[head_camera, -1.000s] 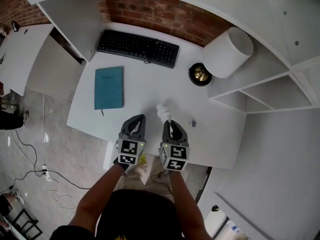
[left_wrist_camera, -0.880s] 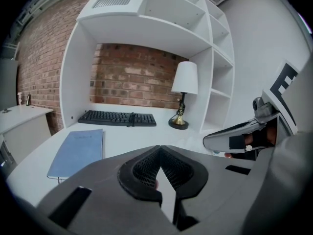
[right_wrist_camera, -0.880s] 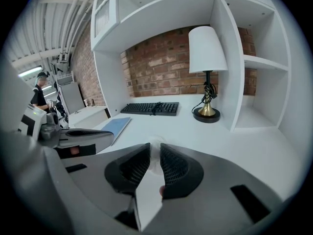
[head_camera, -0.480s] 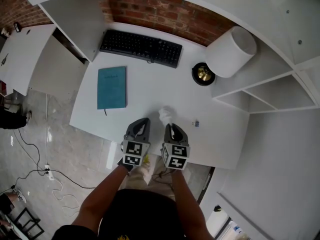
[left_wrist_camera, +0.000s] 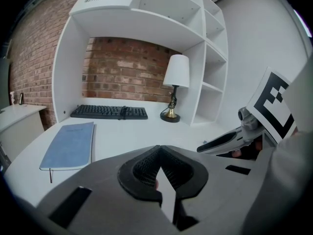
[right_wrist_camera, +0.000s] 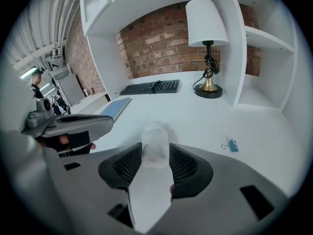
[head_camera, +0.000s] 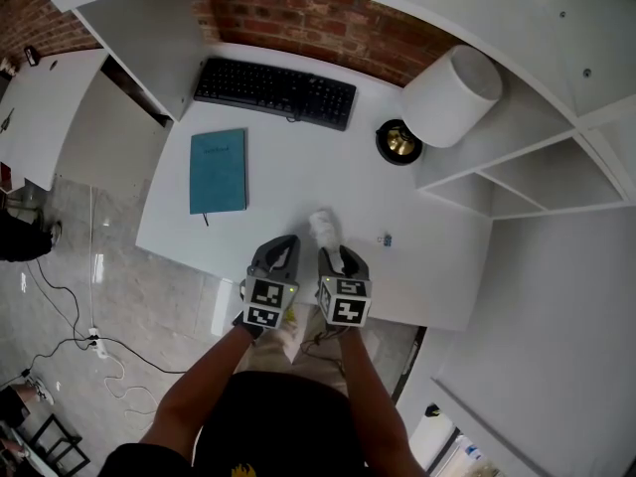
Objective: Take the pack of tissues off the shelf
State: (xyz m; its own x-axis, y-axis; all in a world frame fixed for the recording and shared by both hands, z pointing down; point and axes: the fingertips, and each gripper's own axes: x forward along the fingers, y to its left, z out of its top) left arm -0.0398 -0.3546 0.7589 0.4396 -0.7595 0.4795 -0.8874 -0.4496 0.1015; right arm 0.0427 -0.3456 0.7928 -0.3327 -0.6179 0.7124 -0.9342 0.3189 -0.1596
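**Head view:** Two hand-held grippers hang side by side over the near edge of a white desk [head_camera: 278,202]. The single pack of tissues [head_camera: 321,225] lies on the desk, just past the tips of the right gripper [head_camera: 333,253] and well clear of the shelf [head_camera: 517,182] at the right. The left gripper [head_camera: 279,249] sits just to the left of its partner. Also on the desk are one black keyboard [head_camera: 275,91] at the far edge, one blue notebook [head_camera: 218,171] at the left, one white-shaded lamp [head_camera: 452,95] at the far right and one small blue clip [head_camera: 386,238] to the right of the pack.

**Left gripper view:** The left gripper's jaws are pressed together at the tips, with nothing between them. Beyond them lie the notebook [left_wrist_camera: 69,144], the keyboard [left_wrist_camera: 109,112] and the lamp [left_wrist_camera: 176,71]. The right gripper's marker cube fills the right edge.

**Right gripper view:** The right gripper's jaws have just been opening. They now stand spread, with the pack [right_wrist_camera: 154,143] between the two pads and resting on the desk. Whether the pads touch its sides is unclear. The clip [right_wrist_camera: 230,146] lies to the right, and the lamp [right_wrist_camera: 207,16], keyboard [right_wrist_camera: 150,87] and notebook [right_wrist_camera: 114,107] sit farther off.
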